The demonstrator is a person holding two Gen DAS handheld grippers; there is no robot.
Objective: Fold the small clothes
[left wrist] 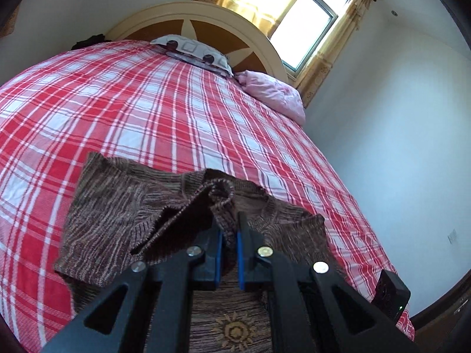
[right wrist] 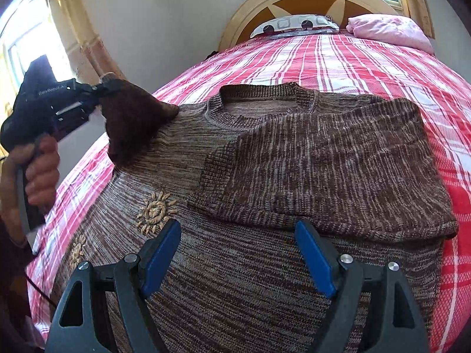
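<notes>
A brown knitted sweater (right wrist: 294, 279) with sun embroidery (right wrist: 154, 211) lies flat on the red plaid bed (right wrist: 368, 58), neck toward the headboard. One sleeve (right wrist: 332, 158) is folded across the chest. My left gripper (left wrist: 228, 220) is shut on the other sleeve (left wrist: 217, 194). In the right wrist view a hand (right wrist: 38, 173) holds that left gripper (right wrist: 101, 89) above the sweater's left shoulder, with the sleeve (right wrist: 132, 120) hanging from it. My right gripper (right wrist: 238, 253) stands open over the sweater's lower body, with nothing between its blue pads (right wrist: 160, 253).
A patterned pillow (left wrist: 191, 53) and a pink pillow (left wrist: 273, 94) lie by the curved headboard (left wrist: 206, 11). A curtained window (left wrist: 306, 26) is behind. White wall (left wrist: 397, 147) runs along the bed's right edge. The right gripper's black body (left wrist: 390, 297) shows low on the right.
</notes>
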